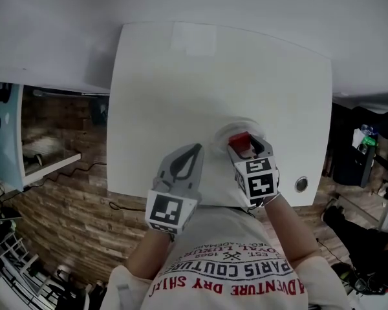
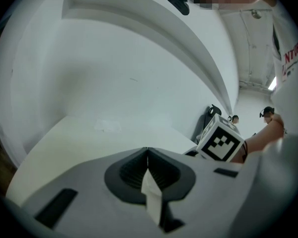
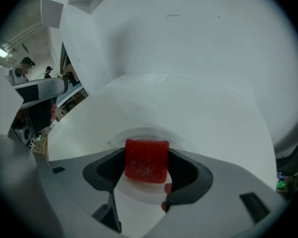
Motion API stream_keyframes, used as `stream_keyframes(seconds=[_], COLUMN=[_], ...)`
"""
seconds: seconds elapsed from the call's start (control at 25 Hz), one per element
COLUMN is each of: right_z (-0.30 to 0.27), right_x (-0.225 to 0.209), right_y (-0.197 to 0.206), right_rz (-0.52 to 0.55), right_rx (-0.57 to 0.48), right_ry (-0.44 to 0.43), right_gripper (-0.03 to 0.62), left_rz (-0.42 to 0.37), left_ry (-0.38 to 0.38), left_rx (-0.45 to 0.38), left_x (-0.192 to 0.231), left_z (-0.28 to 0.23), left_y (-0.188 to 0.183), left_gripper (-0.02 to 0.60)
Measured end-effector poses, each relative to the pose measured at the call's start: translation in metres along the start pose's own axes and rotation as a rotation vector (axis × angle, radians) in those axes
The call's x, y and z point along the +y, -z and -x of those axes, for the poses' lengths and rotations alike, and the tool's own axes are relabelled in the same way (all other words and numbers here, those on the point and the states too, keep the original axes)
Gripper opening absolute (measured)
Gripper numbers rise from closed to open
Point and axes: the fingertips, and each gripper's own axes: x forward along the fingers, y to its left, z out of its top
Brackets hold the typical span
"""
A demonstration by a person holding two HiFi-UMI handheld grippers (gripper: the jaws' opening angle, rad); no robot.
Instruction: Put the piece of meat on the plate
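Right tool (image 1: pixel 247 144) clenched on red piece of meat (image 3: pixel 147 160). Meat held just over white plate (image 3: pixel 139 131), near front edge of worktop (image 1: pixel 181 89); contact with plate not discernible. Left tool (image 2: pixel 148 155) pressed closed, nothing gripped, positioned beside plate above worktop.

The only readable print is on the person's T-shirt (image 1: pixel 229 273), just past the near edge of the table (image 1: pixel 220 95). In red, upside down to the head view, it reads "PARIS COUTURE", with "DRY SHIR…" on the line nearer the person. A smaller line seems to say "EST. 1965". The left gripper view catches "NTUR" on the same shirt. Over the table's near edge, the left cube (image 1: pixel 165 213) and right cube (image 1: pixel 258 176) bear black-and-white square markers (patterns only, no letters).
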Motion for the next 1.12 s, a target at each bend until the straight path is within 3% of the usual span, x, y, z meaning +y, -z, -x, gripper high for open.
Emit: stream_keyframes(seconds=[0.84, 1.12], right_z=[-0.017, 0.029], right_x=[0.003, -0.008], right_y=[-0.007, -0.041], right_rz=[-0.088, -0.177], right_rx=[0.059, -0.151], right_ry=[-0.071, -0.03], right_gripper=[0.291, 0.278], left_rz=[0.007, -0.026], left_ry=[0.026, 0.035], left_rx=[0.029, -0.001], left_x=[0.006, -0.005], left_z=[-0.002, 0.006], left_y=[0.004, -0.01], left_gripper=[0.006, 0.006])
